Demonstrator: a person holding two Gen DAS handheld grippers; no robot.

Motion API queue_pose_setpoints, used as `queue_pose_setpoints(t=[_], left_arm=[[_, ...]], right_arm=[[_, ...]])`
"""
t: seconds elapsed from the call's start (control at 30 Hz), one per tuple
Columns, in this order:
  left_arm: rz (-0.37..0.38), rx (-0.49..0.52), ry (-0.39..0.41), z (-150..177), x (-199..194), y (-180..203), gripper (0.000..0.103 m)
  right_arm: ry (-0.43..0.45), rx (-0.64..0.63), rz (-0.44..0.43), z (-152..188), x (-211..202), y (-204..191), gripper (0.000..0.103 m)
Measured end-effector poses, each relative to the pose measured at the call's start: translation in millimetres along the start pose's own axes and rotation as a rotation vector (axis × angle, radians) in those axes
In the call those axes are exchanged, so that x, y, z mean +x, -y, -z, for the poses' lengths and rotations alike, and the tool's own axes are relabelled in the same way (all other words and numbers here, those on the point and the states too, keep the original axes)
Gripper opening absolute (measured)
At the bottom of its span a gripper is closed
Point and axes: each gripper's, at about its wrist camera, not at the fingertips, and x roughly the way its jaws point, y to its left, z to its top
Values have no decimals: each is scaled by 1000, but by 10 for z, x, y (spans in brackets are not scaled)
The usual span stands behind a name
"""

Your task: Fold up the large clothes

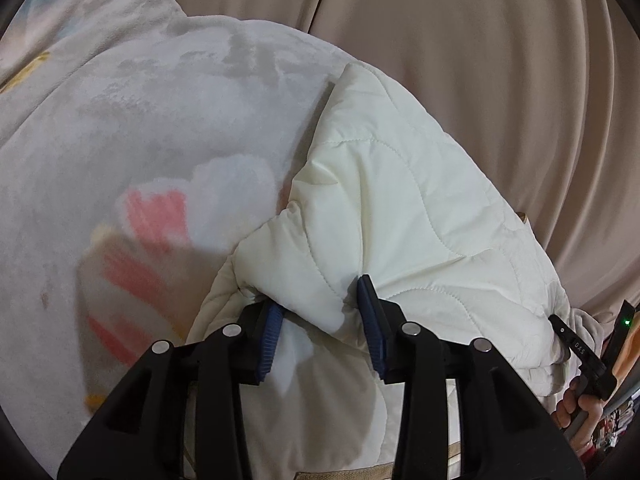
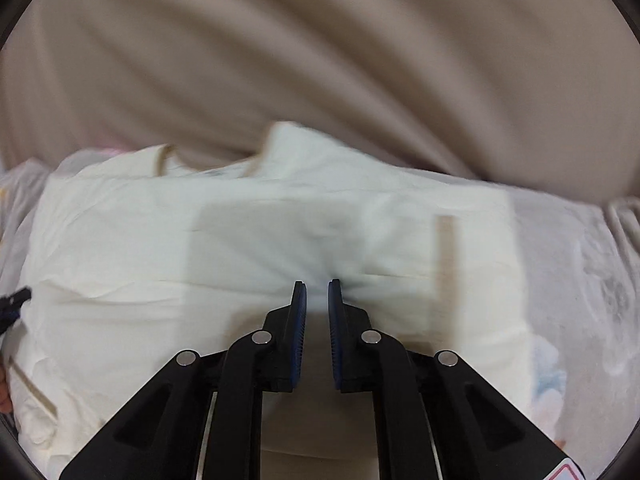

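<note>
A white quilted jacket (image 1: 400,180) lies bunched on a pale fleece blanket (image 1: 140,120). My left gripper (image 1: 320,300) is shut on a thick fold of it, and the cloth bulges between the blue pads (image 1: 370,320) with creases running out from them. In the right wrist view the jacket (image 2: 160,240) spreads wide and blurred, with a tan trim strip (image 2: 446,256) to the right. My right gripper (image 2: 317,284) is shut on a thin pinch of the jacket at its near edge, where the fabric puckers at the tips. The right tool (image 1: 580,356) and the hand (image 1: 576,404) holding it show at the left view's right edge.
Beige draped fabric (image 1: 480,40) rises behind the bedding and fills the top of the right wrist view (image 2: 320,60). The blanket with pink and yellow prints extends left (image 1: 152,220) and shows right of the jacket (image 2: 580,260). The left tool's tip (image 2: 16,298) shows at the left edge.
</note>
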Motion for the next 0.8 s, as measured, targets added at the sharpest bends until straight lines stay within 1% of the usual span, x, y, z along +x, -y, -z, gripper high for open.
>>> queue_pose_setpoints(t=[0.03,0.07,0.13,0.17,0.2,0.23,0.27,0.3,0.33,0.37,0.4,0.43,0.47,0.5,0.53,0.57,0.63,0.67,0.7,0.77,0.8], left_arm=[[-1,3,-2,-2,8,4,38],[-3,6,-3,-10,16,6,39],[-7,11,-4,-4,19,17,39],[-9,10,-5,-7,23,16,39],[-9,9,-5,-10,26,11,39],[-9,8,-5,-12,28,9,39],[-11,10,-6,-12,31,10,39],[-15,13,-6,-11,31,14,39],[-21,17,-8,-11,34,22,39],[-28,23,-10,-14,36,34,39],[-40,31,-9,-21,35,51,39],[-55,44,-11,-29,29,78,39],[-79,65,-6,-39,-5,117,38],[-105,81,6,-52,-44,143,38],[-125,98,19,-71,-86,166,37],[-132,111,31,-87,-128,175,37],[-147,119,20,-89,-109,165,37],[-158,119,2,-72,-47,155,37],[-172,124,-13,-59,10,156,37],[-197,143,-20,-68,60,194,38],[-206,151,-22,-72,66,210,38]], right_arm=[[-7,57,7,16,-15,231,0],[-13,100,-4,32,-39,382,0],[-21,196,-64,62,-129,643,0],[-21,232,-92,80,-215,724,13],[-13,250,-83,118,-308,751,21],[-2,258,-77,164,-405,770,36],[4,268,-101,210,-463,779,46],[-1,288,-148,277,-486,793,46],[-16,302,-169,305,-475,808,46],[-42,316,-185,350,-426,812,46],[-56,315,-182,373,-403,783,43],[-66,303,-164,369,-367,763,30],[-74,288,-157,332,-356,708,2],[-81,285,-185,297,-387,677,3],[-60,289,-196,238,-456,622,3],[-2,276,-218,186,-618,575,3],[90,232,-237,141,-891,502,2],[102,217,-228,149,-904,483,2],[75,199,-199,170,-817,460,2],[-71,168,-125,295,-412,434,1],[-116,174,-126,376,-254,445,1]])
